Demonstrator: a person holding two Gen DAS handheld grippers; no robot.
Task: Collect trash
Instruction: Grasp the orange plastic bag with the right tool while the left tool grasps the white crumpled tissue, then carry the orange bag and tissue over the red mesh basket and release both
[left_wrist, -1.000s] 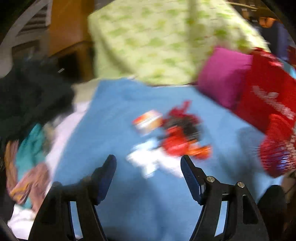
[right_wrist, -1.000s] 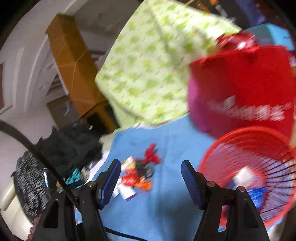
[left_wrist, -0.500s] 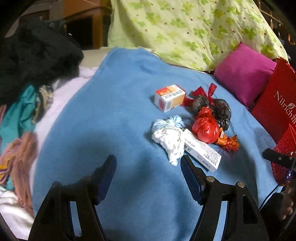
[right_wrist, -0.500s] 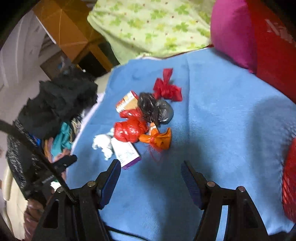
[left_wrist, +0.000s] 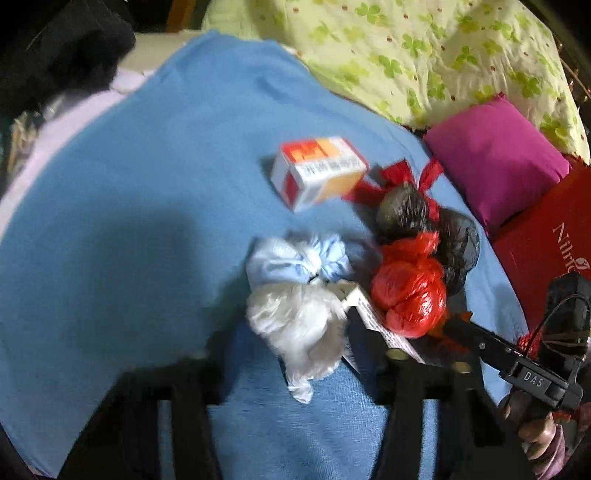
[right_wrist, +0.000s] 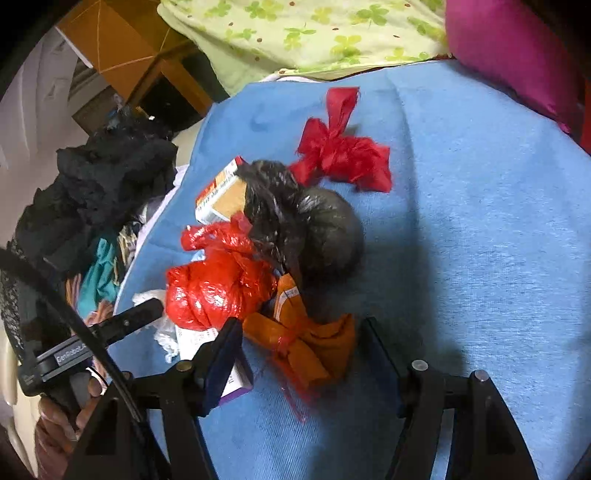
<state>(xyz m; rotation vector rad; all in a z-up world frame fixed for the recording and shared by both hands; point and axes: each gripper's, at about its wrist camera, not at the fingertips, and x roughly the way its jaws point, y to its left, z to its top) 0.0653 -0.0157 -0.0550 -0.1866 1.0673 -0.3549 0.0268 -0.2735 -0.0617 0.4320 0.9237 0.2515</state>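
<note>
The trash lies clustered on the blue fleece blanket (right_wrist: 480, 221), so both tools converge. The left gripper (left_wrist: 284, 343), jaws just narrowing, straddles the crumpled white plastic bag (left_wrist: 295, 328) without visible pinch. The right gripper (right_wrist: 299, 343), likewise narrowing, brackets the knotted orange plastic bag (right_wrist: 310, 347), seemingly to lift both at once.

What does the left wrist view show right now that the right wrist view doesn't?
Only the left wrist view: the red box with white lettering, and the white bag in full between the left gripper fingers. Only the right wrist view: the orange bag between the right gripper fingers, and the black clothes. Both: the red bag, black bag, orange-and-white carton and blue blanket. Both grippers' jaws have just been closing.
</note>
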